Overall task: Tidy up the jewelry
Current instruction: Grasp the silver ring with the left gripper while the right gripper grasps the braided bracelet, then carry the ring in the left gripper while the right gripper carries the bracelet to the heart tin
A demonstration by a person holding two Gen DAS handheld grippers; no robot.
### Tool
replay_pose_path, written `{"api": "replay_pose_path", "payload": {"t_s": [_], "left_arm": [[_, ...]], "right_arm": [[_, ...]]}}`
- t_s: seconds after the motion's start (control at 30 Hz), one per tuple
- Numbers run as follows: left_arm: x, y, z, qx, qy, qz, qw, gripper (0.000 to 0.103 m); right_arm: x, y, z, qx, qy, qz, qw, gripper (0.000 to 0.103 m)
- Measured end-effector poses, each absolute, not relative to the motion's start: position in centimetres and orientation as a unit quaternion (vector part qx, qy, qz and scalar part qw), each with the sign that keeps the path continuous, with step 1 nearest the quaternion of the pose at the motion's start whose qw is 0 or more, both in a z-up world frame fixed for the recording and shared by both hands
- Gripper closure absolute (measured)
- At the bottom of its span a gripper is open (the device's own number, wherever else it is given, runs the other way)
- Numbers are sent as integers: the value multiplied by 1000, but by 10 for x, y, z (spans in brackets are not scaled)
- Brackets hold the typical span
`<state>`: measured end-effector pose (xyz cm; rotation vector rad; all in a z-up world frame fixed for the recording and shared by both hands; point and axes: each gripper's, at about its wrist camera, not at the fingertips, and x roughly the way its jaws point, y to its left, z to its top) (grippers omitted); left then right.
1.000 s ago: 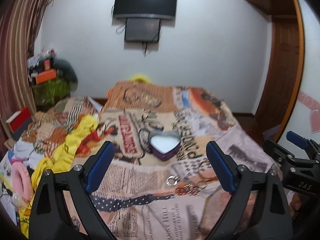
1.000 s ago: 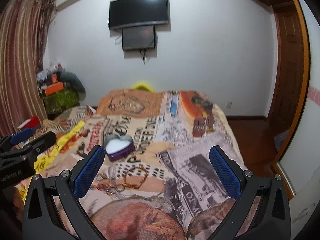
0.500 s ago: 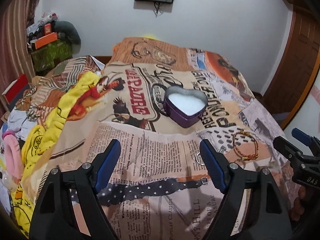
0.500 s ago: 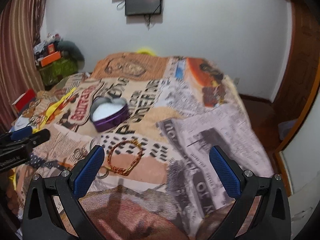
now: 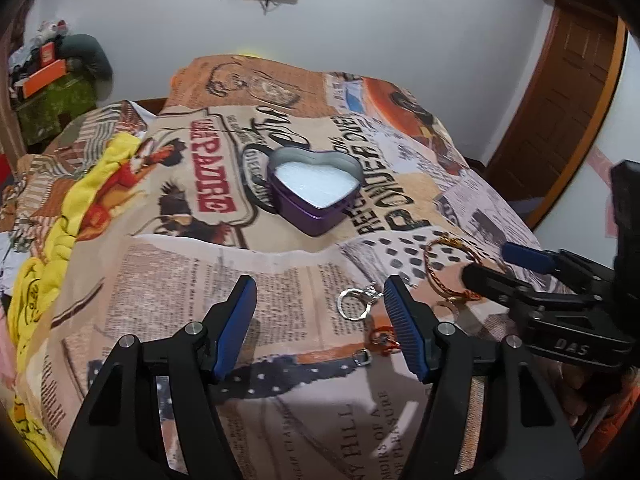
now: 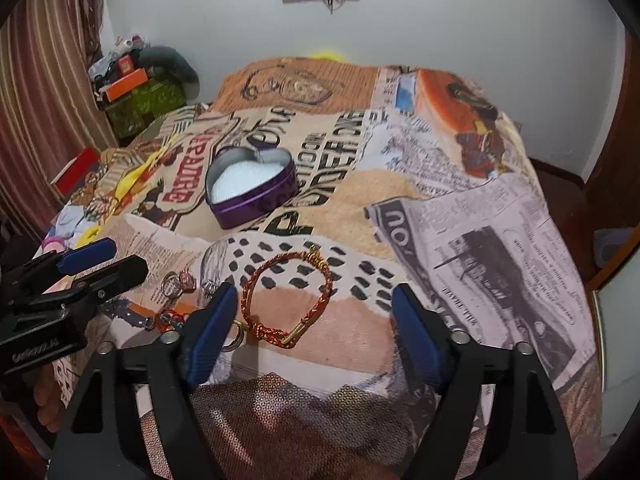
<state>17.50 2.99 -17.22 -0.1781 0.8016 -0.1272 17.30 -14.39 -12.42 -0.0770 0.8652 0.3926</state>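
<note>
A purple heart-shaped tin with a white lining stands open on the printed bedspread. In front of it lie a red and gold braided bracelet, a silver ring, a few more rings and a small red charm. My left gripper hovers over the spread, its jaws closing. The silver ring lies just inside its right finger, untouched. My right gripper is closing too, with the bracelet on the bed between its fingers, and the pads are clear of it.
Yellow clothing is heaped along the bed's left side. A cluttered stand and striped curtains are at the far left. A wooden door is on the right. Each gripper shows at the edge of the other's view.
Both grippers have dropped toward the bed and tipped downward. Their jaws have narrowed. The bracelet now sits between the right fingers, and the silver ring by the left gripper's right finger.
</note>
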Motion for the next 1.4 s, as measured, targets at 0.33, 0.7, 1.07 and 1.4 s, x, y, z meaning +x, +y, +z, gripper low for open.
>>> {"api": "replay_pose_path", "payload": {"t_s": [0.33, 0.7, 1.07, 1.4], "left_arm": [[186, 24, -189, -100, 414, -85, 901, 44], [198, 18, -201, -106, 424, -100, 894, 62], [200, 20, -198, -108, 416, -111, 896, 79], [193, 19, -180, -99, 399, -109, 905, 79]], "right_arm": [[178, -137, -136, -44, 444, 217, 868, 46], [187, -128, -140, -57, 467, 231, 851, 46], [190, -122, -146, -68, 476, 232, 846, 60], [195, -132, -139, -27, 477, 235, 846, 94]]}}
